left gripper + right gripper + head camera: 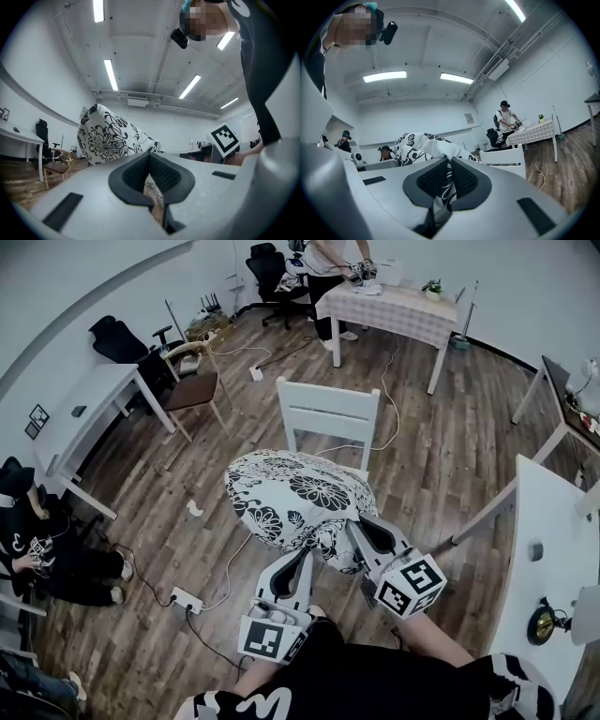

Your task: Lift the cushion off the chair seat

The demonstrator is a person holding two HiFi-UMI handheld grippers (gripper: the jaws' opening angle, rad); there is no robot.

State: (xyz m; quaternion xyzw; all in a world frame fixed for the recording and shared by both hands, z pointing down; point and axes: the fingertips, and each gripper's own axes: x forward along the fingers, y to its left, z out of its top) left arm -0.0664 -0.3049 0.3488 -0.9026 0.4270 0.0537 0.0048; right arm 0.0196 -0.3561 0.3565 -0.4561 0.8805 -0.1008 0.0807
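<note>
Left gripper (pixel 151 172) and right gripper (pixel 447 180) fingers (pixel 468 180) pinch only the cushion (pixel 291 498) edge; fabric may slip, dropping it onto the chair (pixel 328 411).

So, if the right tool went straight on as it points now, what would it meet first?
The right tool is shut on the cushion, whose bulk lies straight ahead. The white chair stands off to the right, probably missed.
</note>
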